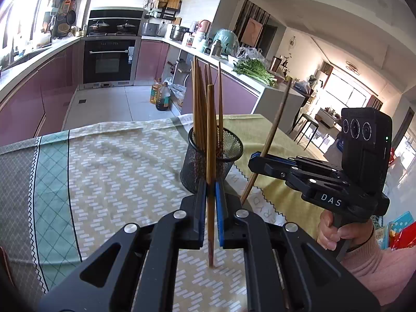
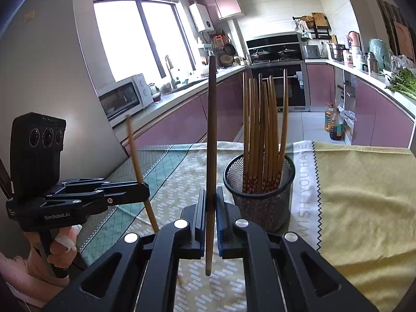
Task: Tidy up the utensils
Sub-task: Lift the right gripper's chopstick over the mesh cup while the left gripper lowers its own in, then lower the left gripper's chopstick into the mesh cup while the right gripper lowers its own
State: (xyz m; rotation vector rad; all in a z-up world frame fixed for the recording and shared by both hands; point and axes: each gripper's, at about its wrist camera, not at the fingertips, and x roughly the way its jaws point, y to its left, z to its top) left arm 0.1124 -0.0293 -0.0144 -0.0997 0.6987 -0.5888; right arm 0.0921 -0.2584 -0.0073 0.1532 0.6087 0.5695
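Two grippers, each clamped on one wooden chopstick. Left gripper [image 1: 211,208] has its blue pads pinched narrow on a lighter chopstick [image 1: 210,140], held roughly upright, lower tip near the tablecloth [image 1: 104,161]. Right gripper [image 2: 210,208] likewise pinched on a darker chopstick [image 2: 211,130], near vertical, tip just above the cloth. In the left wrist view the right gripper [image 1: 256,162] sits to the right with its stick leaning; in the right wrist view the left gripper [image 2: 144,191] is at left, its stick tilted.

One black mesh cup [image 2: 260,202] stands on the cloth just beyond both grippers, right of centre. It holds a bundle of chopsticks [image 2: 262,130], roughly ten, exact count unclear from overlap. One yellow cloth [image 2: 364,195] covers the table's right side. Two oil bottles [image 2: 332,124] stand on the far floor.
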